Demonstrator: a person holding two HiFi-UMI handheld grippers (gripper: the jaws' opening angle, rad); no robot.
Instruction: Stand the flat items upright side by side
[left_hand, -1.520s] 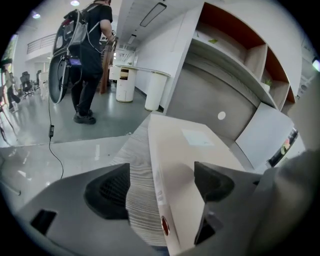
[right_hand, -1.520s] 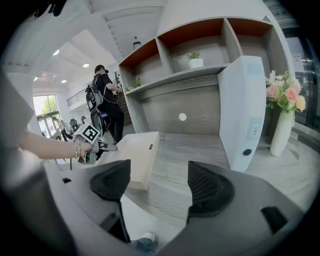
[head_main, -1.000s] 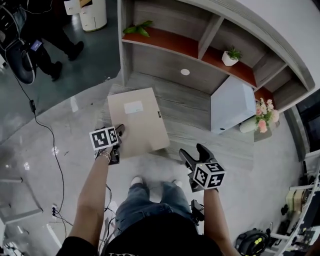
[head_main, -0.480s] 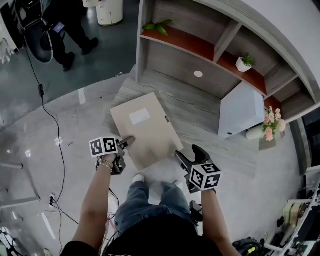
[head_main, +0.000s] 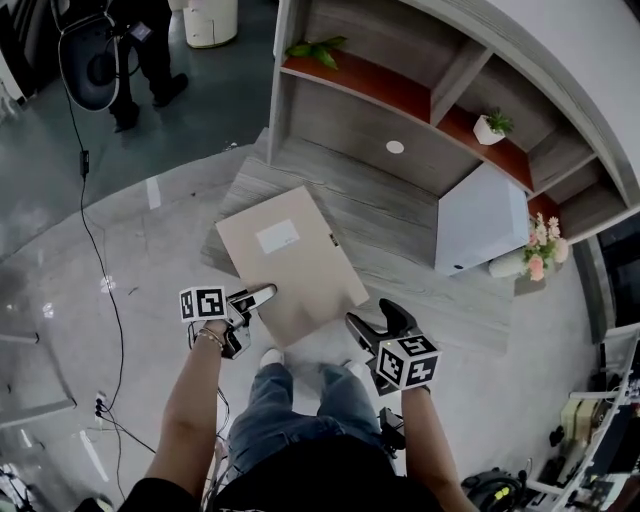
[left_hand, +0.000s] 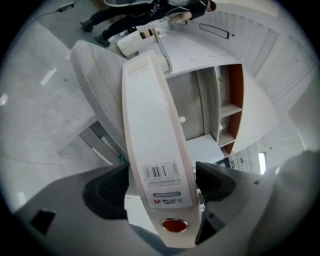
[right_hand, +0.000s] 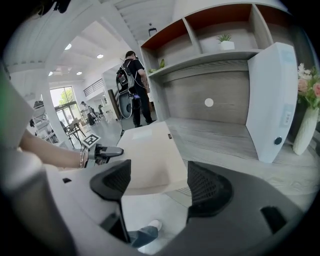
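A beige file box (head_main: 290, 255) lies flat on the shelf unit's bottom board (head_main: 400, 230), its near end hanging over the front edge. My left gripper (head_main: 262, 295) is at the box's near left edge. In the left gripper view its jaws (left_hand: 162, 182) straddle the labelled spine (left_hand: 155, 150) with a thin gap at one pad, so it stands open. My right gripper (head_main: 372, 318) hovers open by the box's near right corner with nothing between its jaws (right_hand: 160, 182); the box (right_hand: 150, 155) lies just beyond them. A white file box (head_main: 480, 215) stands upright at the right.
A vase of pink flowers (head_main: 537, 245) stands right of the white box. Small plants (head_main: 490, 125) sit on the upper red shelf. A person (head_main: 140, 50) stands far left, and a cable (head_main: 100, 270) runs across the floor. My own shoes are below the box's overhang.
My left gripper has swung in and rolled, and its jaws now sit around the beige box's spine. The right gripper has crept a little nearer the box's corner. The box lies as before.
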